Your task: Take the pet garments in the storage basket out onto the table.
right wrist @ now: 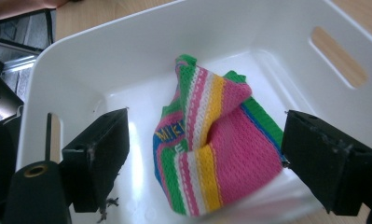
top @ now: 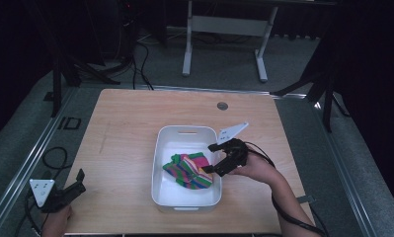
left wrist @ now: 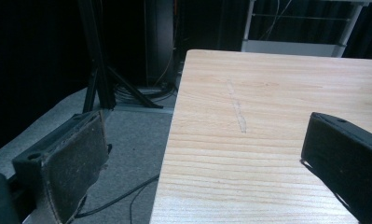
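A crumpled striped cloth (top: 188, 171), pink, green, yellow and white, lies in a white plastic bin (top: 166, 140) at the table's middle. My right gripper (top: 212, 158) hovers over the bin's right rim, open, with the cloth (right wrist: 211, 144) lying between and below its jaws, untouched. The bin's wall (right wrist: 141, 42) rises behind the cloth. My left gripper (top: 80, 180) rests at the table's front left corner, open and holding nothing; in its own view its jaws straddle the table's left edge (left wrist: 167, 140).
The wooden table (top: 125, 128) has a round cable grommet (top: 222, 105) near its far edge. Cables (top: 54, 158) lie on the grey floor at left, and a white desk frame (top: 224, 29) stands behind the table.
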Demonstrator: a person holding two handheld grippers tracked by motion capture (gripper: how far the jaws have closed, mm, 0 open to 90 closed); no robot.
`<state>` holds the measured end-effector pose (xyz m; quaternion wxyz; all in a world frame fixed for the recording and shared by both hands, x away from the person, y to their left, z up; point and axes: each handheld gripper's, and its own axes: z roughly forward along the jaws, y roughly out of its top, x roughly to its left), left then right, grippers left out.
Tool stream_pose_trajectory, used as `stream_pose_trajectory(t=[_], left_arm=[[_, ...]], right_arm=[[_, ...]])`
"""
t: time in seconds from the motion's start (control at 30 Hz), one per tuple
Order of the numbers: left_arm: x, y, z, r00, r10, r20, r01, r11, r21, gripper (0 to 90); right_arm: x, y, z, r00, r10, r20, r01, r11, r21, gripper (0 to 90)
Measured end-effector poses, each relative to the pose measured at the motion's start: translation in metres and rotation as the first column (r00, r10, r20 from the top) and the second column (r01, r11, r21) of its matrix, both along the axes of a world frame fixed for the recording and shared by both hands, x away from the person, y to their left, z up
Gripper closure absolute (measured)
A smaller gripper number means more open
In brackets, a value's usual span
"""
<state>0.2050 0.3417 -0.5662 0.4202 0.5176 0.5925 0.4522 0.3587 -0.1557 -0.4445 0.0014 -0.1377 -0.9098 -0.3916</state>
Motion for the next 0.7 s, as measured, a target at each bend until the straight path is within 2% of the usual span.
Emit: stream_pose_trajectory(t=[0.27,0.47,0.6,0.67,0.7], left_arm=[[0.0,0.0,0.0,1.0,-0.004,0.002,0.004,1.0,0.002,0.9],[0.0,0.0,0.0,1.0,-0.007,0.002,0.007,1.0,-0.001,0.9],[0.0,0.0,0.0,1.0,-0.009,0.003,0.009,1.0,-0.001,0.9],[0.0,0.0,0.0,0.9999,-0.01,0.003,0.01,1.0,-0.001,0.9],[0.0,0.0,0.0,0.9999,-0.01,0.003,0.01,0.9999,-0.001,0.9]], right_arm=[[0.008,0.033,-0.012,0.9993,0.025,-0.027,-0.027,0.9973,-0.069,15.1],[0.011,0.055,-0.024,0.9989,0.032,-0.034,-0.037,0.9866,-0.159,15.1],[0.012,0.065,-0.028,0.9995,0.024,-0.022,-0.028,0.9795,-0.199,15.1],[0.013,0.067,-0.028,0.9995,0.023,-0.021,-0.027,0.9785,-0.204,15.1],[0.013,0.072,-0.031,0.9994,0.021,-0.027,-0.026,0.9734,-0.227,15.9]])
